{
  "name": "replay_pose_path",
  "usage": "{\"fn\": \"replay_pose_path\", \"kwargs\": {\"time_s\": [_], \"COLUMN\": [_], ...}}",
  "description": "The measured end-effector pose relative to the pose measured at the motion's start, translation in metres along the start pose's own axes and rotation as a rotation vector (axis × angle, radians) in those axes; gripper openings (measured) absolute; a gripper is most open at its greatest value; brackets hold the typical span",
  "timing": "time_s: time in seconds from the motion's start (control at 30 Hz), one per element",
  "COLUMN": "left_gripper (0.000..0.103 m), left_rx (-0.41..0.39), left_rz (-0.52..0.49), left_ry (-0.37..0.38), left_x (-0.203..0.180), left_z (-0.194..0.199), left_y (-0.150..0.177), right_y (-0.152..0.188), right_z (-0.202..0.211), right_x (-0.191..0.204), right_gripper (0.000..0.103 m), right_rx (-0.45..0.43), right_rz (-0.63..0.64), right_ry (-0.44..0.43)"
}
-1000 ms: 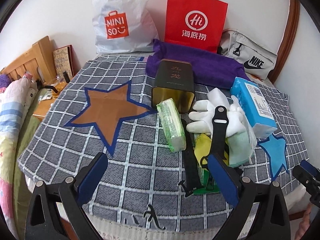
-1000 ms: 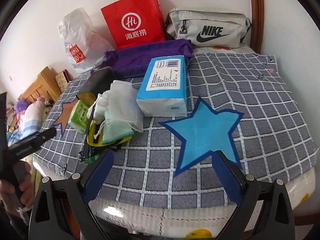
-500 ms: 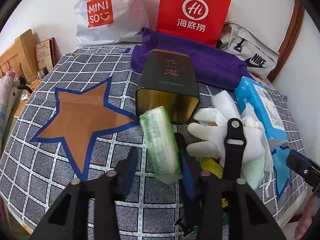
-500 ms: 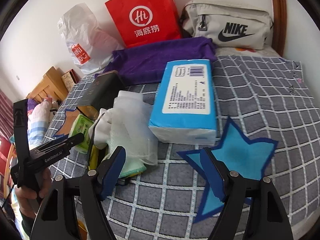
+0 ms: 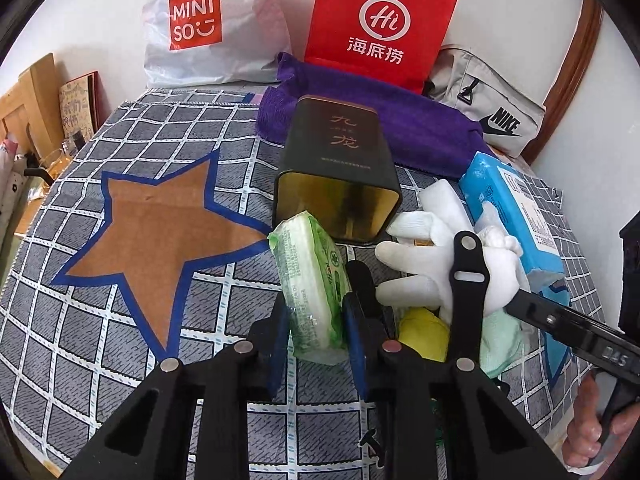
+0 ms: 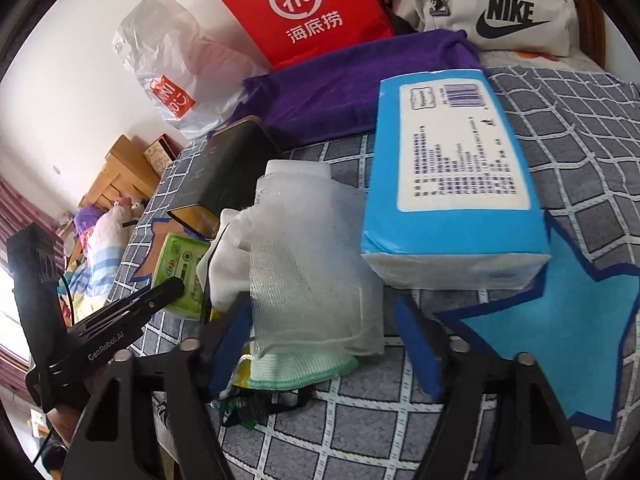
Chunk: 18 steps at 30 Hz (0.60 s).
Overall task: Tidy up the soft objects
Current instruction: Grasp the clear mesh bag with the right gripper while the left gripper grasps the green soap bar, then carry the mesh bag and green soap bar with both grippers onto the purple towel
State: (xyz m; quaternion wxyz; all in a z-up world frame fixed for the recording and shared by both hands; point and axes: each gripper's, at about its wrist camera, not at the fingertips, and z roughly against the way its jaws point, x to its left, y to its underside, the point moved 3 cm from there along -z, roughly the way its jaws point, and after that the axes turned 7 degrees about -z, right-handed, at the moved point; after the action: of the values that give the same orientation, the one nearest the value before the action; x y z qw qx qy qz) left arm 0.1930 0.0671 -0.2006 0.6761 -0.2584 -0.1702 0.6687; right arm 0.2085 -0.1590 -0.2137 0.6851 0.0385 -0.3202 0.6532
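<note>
Left gripper (image 5: 316, 332): jaws have just been closing and are now nearly together, blue pads pressed on both long sides of the green tissue pack (image 5: 310, 276); the pack is gripped at its near end.
Right gripper (image 6: 324, 344): jaws have just been closing, now about half open; the white mesh pouch (image 6: 312, 272) sits between them, but neither pad clearly presses on it (left pad close to the cloth edge, right pad apart from it), so I log it as not gripping.
Green tissue pack, place: on the checked bedspread (image 5: 120, 340), just in front of the open mouth of the dark tin (image 5: 340, 168), beside the brown star patch (image 5: 160, 232).
Green tissue pack, axis: long axis runs away from the left gripper, roughly in line with its fingers, far end toward the tin (so the grip is across the narrow width, which looks right for a soft pack).
Pile to the right: white glove (image 5: 424, 256), yellow cloth (image 5: 424, 328), pale green cloth (image 6: 304, 368) under the pouch, black strap (image 5: 466, 276) lying over the glove.
Blue tissue pack (image 6: 452, 184): just beside the pouch, touching the blue star patch (image 6: 560, 332).
Key relation: the pouch lies straight ahead of the right gripper, which is the nearer hand to it; the left one is occupied.
Judgement: lift of the green pack looks ready; the right needs further closing.
Risk: pouch is loose mesh, may bunch or drag the cloth below.
</note>
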Motion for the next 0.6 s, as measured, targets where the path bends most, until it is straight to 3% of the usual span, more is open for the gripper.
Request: {"fn": "replay_pose_path", "kwargs": {"time_s": [0.07,0.17,0.3,0.6], "left_gripper": [0.025,0.025,0.025,0.025], "left_rx": [0.000,0.003,0.006,0.009], "left_rz": [0.005,0.010,0.016,0.014], "left_ry": [0.008,0.013,0.015,-0.042], "left_x": [0.002,0.005,0.006,0.004], "left_z": [0.000,0.000,0.003,0.019], "left_y": [0.000,0.002,0.005,0.016], "right_y": [-0.002,-0.001,0.004,0.029], "right_z": [-0.002,0.005,0.027,0.086], "right_x": [0.006,0.016,0.026,0.012], "right_gripper": [0.033,0.016,0.015,0.015], "right_rx": [-0.003,-0.033,-0.088,-0.155], "right_rz": [0.022,0.068,0.137,0.146], "right_ry": [-0.012,-0.008,0.019,0.051]}}
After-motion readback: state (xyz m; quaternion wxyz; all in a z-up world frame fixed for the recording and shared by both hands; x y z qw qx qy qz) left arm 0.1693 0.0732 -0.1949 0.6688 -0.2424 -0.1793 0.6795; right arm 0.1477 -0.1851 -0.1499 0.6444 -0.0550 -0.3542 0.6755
